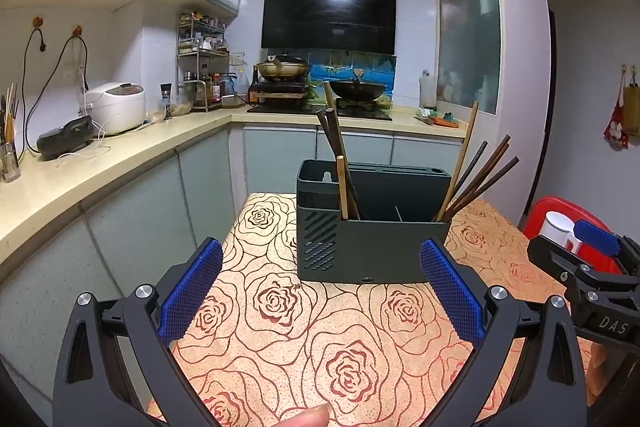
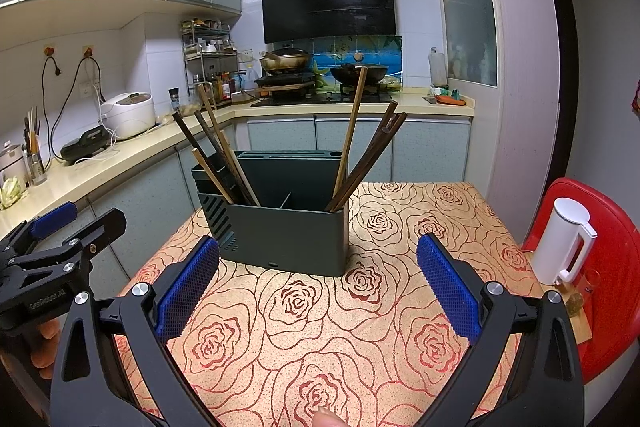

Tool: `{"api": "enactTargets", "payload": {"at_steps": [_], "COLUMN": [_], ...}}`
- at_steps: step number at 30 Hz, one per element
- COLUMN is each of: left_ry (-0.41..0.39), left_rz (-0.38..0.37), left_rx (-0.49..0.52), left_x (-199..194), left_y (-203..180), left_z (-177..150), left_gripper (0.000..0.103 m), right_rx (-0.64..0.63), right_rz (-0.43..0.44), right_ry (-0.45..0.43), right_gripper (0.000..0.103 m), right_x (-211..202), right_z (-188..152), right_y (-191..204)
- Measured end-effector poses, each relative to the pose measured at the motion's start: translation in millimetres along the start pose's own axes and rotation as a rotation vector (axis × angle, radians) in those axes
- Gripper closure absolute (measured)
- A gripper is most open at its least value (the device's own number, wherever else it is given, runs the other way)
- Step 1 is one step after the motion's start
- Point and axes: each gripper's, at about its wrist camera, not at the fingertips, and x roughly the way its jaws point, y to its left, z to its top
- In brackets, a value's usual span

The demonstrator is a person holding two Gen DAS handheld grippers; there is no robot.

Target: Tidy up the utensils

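A dark grey utensil holder (image 1: 372, 227) stands on the rose-patterned table (image 1: 288, 327); it also shows in the right wrist view (image 2: 288, 223). Several wooden chopsticks lean in its left compartment (image 1: 340, 163) and several in its right compartment (image 1: 476, 183); the right wrist view shows both bunches, left (image 2: 218, 155) and right (image 2: 368, 155). My left gripper (image 1: 320, 291) is open and empty, just in front of the holder. My right gripper (image 2: 318, 287) is open and empty, also in front of it. Each gripper appears at the edge of the other's view.
A white kettle (image 2: 564, 239) sits on a red stool (image 2: 608, 267) right of the table. A kitchen counter (image 1: 100, 163) with a rice cooker (image 1: 116, 107) runs along the left. The stove with pans (image 1: 320, 83) is at the back.
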Motion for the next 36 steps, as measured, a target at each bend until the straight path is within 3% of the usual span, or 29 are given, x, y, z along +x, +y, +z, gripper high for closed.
{"api": "enactTargets", "payload": {"at_steps": [36], "left_ry": [0.025], "left_rz": [-0.006], "left_rx": [-0.002], "left_x": [4.0], "left_y": [-0.3], "left_z": [-4.0], "left_gripper": [0.007], "right_rx": [-0.001], "right_rz": [0.002], "right_ry": [0.004], "right_gripper": [0.007], "right_x": [1.0], "right_z": [-0.5], "right_y": [1.4]}}
